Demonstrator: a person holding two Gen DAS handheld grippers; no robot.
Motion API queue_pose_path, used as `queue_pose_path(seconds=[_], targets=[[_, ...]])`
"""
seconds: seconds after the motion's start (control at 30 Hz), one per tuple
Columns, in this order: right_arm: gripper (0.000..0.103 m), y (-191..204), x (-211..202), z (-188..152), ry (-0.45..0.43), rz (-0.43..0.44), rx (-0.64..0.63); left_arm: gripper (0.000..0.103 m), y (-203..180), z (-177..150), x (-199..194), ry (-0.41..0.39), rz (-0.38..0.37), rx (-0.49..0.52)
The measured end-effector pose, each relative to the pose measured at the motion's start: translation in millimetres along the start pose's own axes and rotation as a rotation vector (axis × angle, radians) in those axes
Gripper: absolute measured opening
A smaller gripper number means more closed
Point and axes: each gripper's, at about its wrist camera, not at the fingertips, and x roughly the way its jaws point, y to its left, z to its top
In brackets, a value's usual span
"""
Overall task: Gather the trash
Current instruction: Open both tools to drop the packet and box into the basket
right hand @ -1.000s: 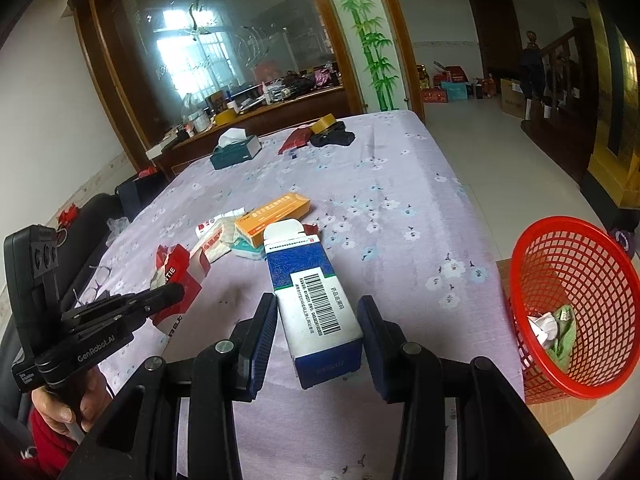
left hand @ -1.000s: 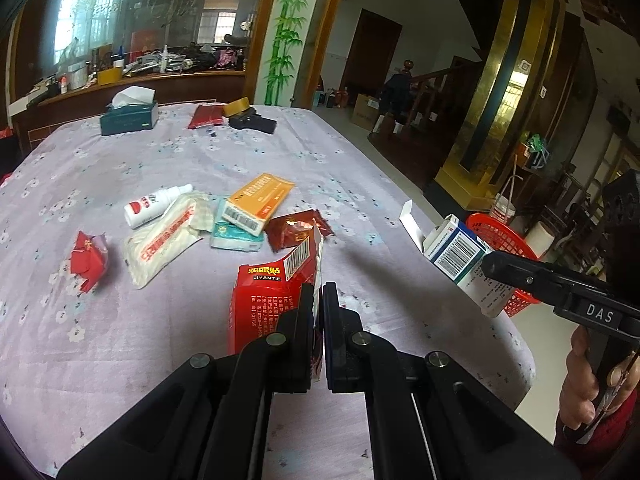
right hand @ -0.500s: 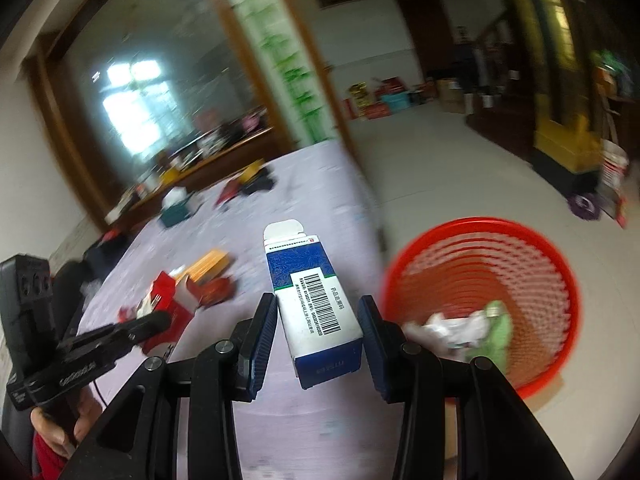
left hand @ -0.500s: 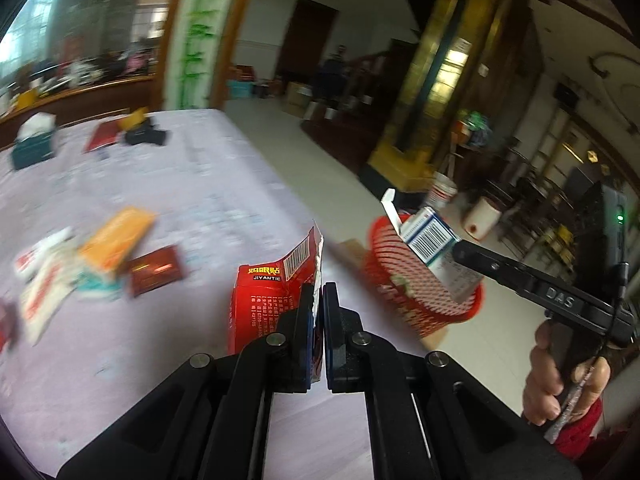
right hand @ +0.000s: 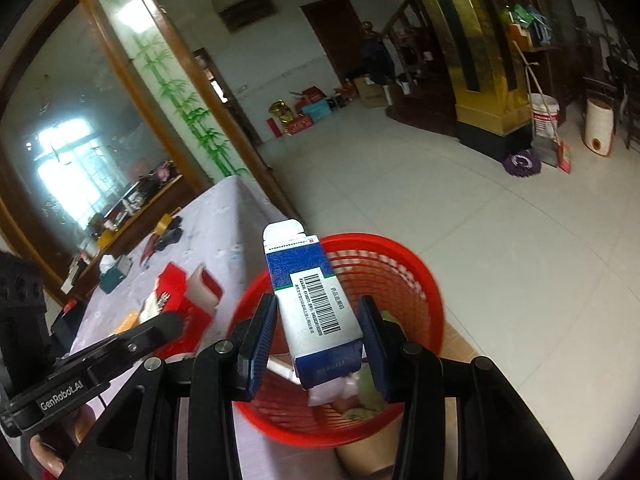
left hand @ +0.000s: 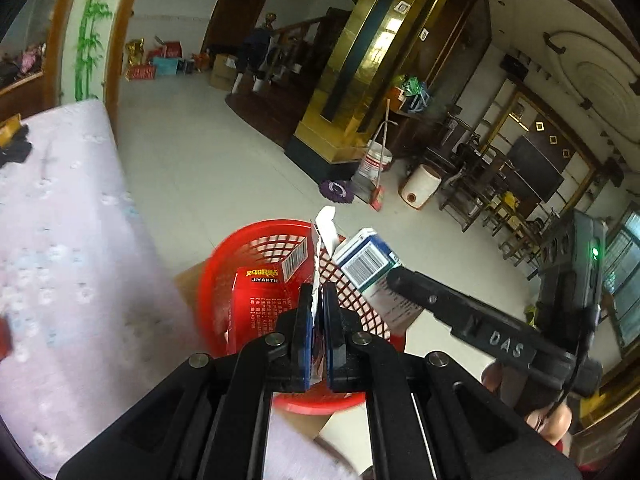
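My left gripper [left hand: 317, 292] is shut on the flap of a red carton [left hand: 260, 292], which hangs over the red mesh basket [left hand: 248, 240] on the floor beside the table. My right gripper [right hand: 318, 312] is shut on a blue and white box [right hand: 308, 280] with a barcode, tilted above the same basket [right hand: 432, 292]. Crumpled white and green trash [right hand: 360, 400] lies inside it. In the left wrist view the blue and white box [left hand: 362, 262] shows just right of the carton. The right wrist view shows the red carton [right hand: 176, 292] at the left.
The table [left hand: 60, 240] with its pale floral cloth runs along the left; a tissue box [right hand: 114, 274] and dark items [right hand: 170, 234] sit at its far end. Cardboard [left hand: 186, 284] lies under the basket. A mop [right hand: 522, 162], bucket [right hand: 544, 116] and white cylinder [right hand: 599, 126] stand by the gold pillar.
Both grippers have swung right from above the table to above the red basket, each still holding its box. The trash left on the table has slid out of view.
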Motion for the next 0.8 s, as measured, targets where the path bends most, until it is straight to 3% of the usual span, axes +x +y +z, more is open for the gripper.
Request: queue_pose_path(seconds=[0.07, 0.13, 0.2, 0.37, 0.47, 0.53, 0.8], targets=[[0.048, -9.1, 3.8, 3.8, -0.001, -0.02, 0.008, 0.008, -2.9, 1.9, 9.9, 0.005, -0.001, 0.008], [0.051, -14.4, 7.5, 6.9, -0.006, -0.056, 0.008, 0.031, -3.9, 2.0, 13.9, 0.013, 0.011, 0.007], [0.051, -17.8, 4.6, 7.6, -0.015, -0.061, 0.012, 0.044, -3.0, -1.5, 7.5, -0.006, 0.02, 0.001], [0.051, -14.9, -5.7, 6.2, -0.037, -0.063, 0.001, 0.044, 6.6, -9.8, -18.3, -0.031, 0.041, -0.009], [0.051, -3.3, -8.8, 3.8, -0.032, -0.032, -0.018, 0.05, 20.1, -21.5, -44.1, -0.048, 0.085, -0.021], [0.052, 10.3, -9.4, 0.0, -0.023, -0.009, -0.046, 0.055, 31.5, -33.3, -65.1, -0.062, 0.136, -0.029], [0.056, 88.2, 19.2, -27.6, 0.09, 0.117, -0.172, 0.06, 89.7, -69.8, -143.1, -0.128, 0.286, -0.138]])
